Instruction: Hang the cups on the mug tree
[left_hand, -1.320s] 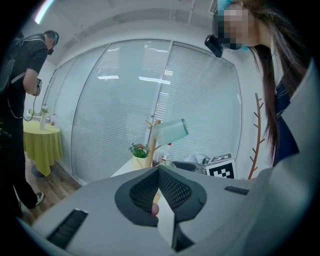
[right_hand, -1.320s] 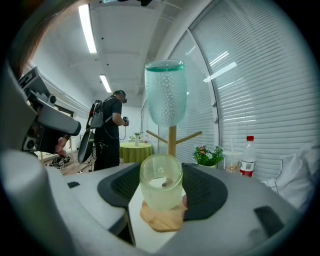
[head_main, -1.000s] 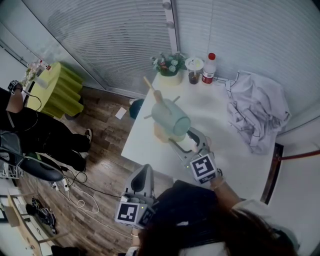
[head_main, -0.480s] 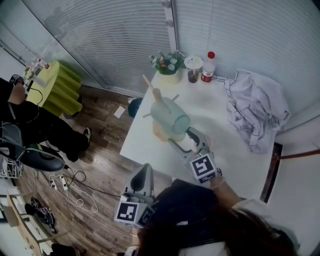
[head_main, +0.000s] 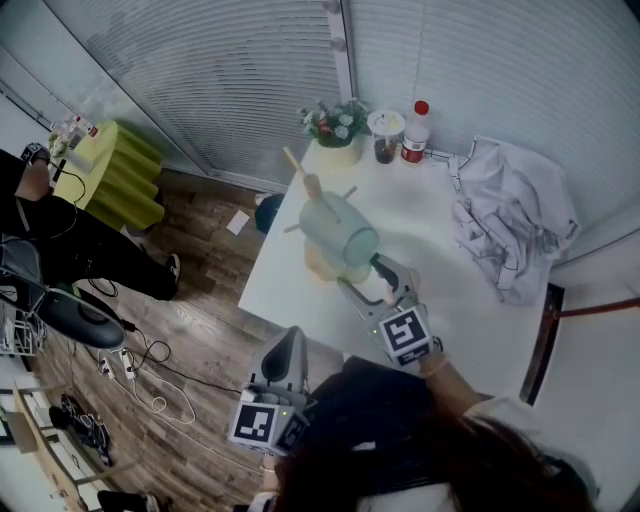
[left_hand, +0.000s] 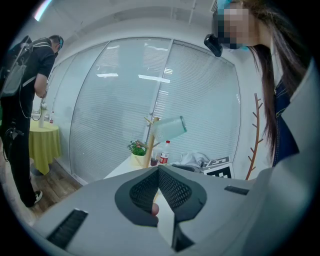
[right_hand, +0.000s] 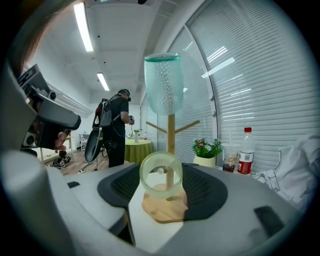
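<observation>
Two cups and one mug tree: a green cup (right_hand: 163, 85) sits upside down on top of the mug tree (right_hand: 171, 131), and the right gripper (right_hand: 161, 186) is clamped on a clear cup (right_hand: 161, 172) low by the tree's wooden base.
The left gripper (left_hand: 159, 172) hangs off the table's near edge, jaws pressed together on nothing. The held cup is close to the trunk, so a knock could tip the tree or shake the green cup loose. A white table (head_main: 430, 230) carries a plant (head_main: 338, 128), a bottle (head_main: 415, 135) and a crumpled cloth (head_main: 510, 220). Blinds cover the glass walls above a wood floor.
</observation>
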